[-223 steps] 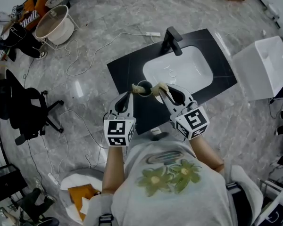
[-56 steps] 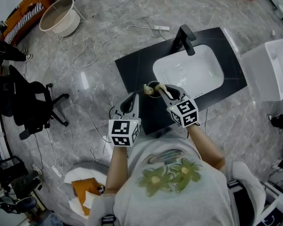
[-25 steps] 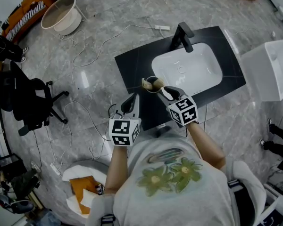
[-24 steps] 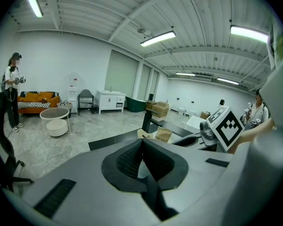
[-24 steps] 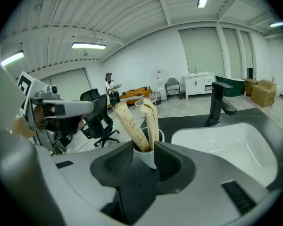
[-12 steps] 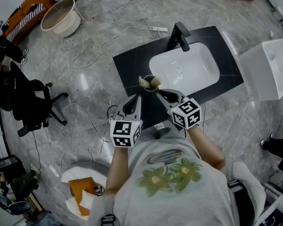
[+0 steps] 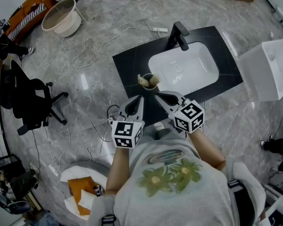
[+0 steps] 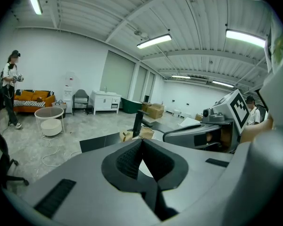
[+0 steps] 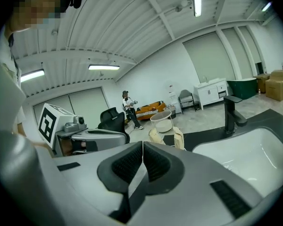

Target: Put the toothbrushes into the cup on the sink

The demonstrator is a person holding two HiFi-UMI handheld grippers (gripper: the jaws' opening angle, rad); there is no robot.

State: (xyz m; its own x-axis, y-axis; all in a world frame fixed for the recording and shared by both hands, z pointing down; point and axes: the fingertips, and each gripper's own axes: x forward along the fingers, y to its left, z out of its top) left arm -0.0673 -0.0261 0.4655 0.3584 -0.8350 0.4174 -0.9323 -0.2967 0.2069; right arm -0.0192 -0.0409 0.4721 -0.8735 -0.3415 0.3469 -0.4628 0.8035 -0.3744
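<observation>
Our left gripper [image 7: 140, 99] is closed, empty; our right gripper [image 7: 157, 94] has just been closing, empty. Toothbrushes [image 7: 142, 80] sit in the cup [image 7: 151, 81] by the counter's [image 7: 131, 67] front edge.

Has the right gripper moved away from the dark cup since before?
Yes. The right gripper has pulled back from the dark round cup on the black sink counter, toward the person; its fingers just closed, empty.

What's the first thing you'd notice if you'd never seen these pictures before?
The white basin in its black counter stands out first, with a cup of pale toothbrushes beside it. Just short of the cup, the left gripper and right gripper are shut and empty; the right one's jaws have just been closing.
</observation>
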